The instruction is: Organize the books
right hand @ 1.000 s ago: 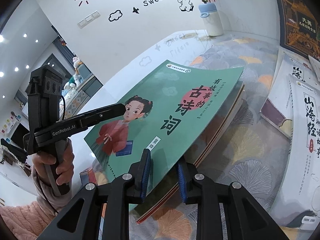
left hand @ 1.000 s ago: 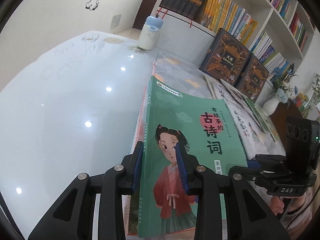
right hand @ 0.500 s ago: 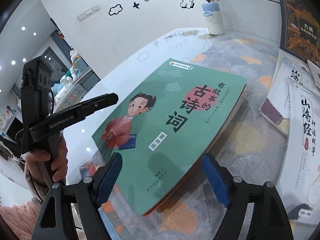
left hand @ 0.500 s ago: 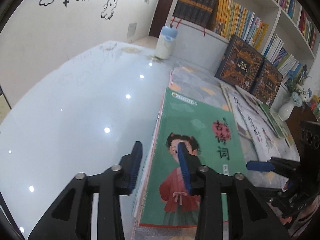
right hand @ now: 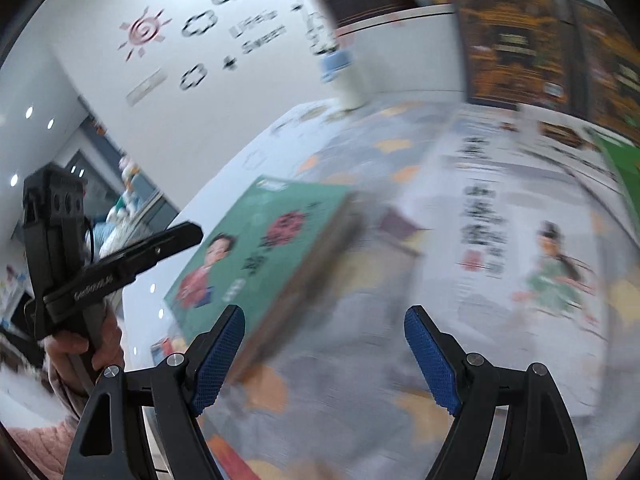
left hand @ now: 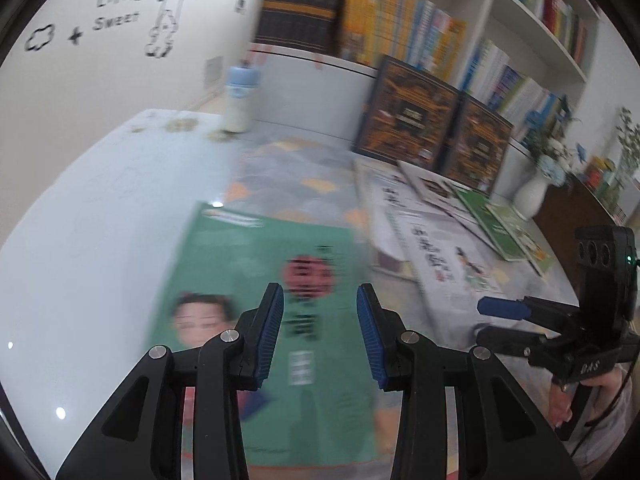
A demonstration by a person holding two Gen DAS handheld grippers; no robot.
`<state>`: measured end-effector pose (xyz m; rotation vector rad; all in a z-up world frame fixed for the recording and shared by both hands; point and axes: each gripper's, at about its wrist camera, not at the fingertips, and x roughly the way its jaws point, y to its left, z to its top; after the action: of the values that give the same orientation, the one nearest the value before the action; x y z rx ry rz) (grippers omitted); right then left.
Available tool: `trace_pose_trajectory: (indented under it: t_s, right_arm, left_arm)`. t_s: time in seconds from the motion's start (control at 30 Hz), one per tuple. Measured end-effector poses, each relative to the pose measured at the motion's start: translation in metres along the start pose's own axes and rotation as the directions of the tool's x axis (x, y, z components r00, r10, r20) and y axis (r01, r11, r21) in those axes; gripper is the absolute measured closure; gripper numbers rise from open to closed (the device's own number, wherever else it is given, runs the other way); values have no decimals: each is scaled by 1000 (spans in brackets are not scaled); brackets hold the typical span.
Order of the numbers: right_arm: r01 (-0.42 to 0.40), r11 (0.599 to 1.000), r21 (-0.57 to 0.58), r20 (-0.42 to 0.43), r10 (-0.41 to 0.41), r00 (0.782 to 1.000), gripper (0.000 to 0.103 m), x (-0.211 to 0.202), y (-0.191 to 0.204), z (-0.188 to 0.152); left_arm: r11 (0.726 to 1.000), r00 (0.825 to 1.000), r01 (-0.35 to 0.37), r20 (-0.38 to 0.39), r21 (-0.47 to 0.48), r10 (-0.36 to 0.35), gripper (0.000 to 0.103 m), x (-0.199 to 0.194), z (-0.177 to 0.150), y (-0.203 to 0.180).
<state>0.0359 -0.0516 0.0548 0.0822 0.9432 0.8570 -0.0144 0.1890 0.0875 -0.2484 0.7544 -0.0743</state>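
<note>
1. Green book (left hand: 256, 280) lies flat on the counter (left hand: 100, 208), on top of a stack, left of the spread white books (left hand: 436, 248).
2. Left claw (left hand: 320, 336): narrow gap, empty, above the book's near end.
3. Right claw (right hand: 324, 360): wide, empty.
4. White books lie ahead-right of the right claw, long axis running away from it; right hand looks nearer.

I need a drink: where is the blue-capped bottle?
The blue-capped bottle stands at the table's far edge by the wall, left of the two dark upright books.
</note>
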Motion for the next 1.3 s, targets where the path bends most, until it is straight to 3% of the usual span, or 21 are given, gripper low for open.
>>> trace_pose_trajectory:
  t_s: [0.43, 0.6, 0.8, 0.93, 1.07, 1.23, 1.3]
  right_arm:
    - [119, 974, 191, 94, -139, 986, 23, -88, -142, -14]
    - [124, 965, 231, 122, -155, 980, 23, -126, -197, -8]
    - [172, 945, 278, 104, -208, 973, 23, -167, -286, 11]
    - [227, 932, 284, 147, -277, 950, 28, -200, -354, 30]
    - [238, 905, 351, 145, -304, 941, 28, -212, -416, 45]
    - [322, 858, 400, 127, -400, 908, 28, -209, -461, 50]
    - [312, 850, 424, 112, -391, 913, 28, -203, -474, 49]
  left_arm:
    - [989, 982, 136, -143, 56, -126, 67, 72, 11, -124]
    - [984, 978, 164, -142, 64, -153, 67, 97, 25, -177]
    - [969, 971, 224, -114, 108, -211, 67, 150, 39, -275]
    - [953, 956, 271, -151, 135, -251, 67, 193, 30, -339]
    - [938, 935, 317, -212, 139, -284, 67, 227, 11, -382]
    - [926, 923, 341, -248, 164, -296, 67, 247, -2, -406]
    - [921, 916, 353, -260, 167, -304, 67, 251, -5, -411]
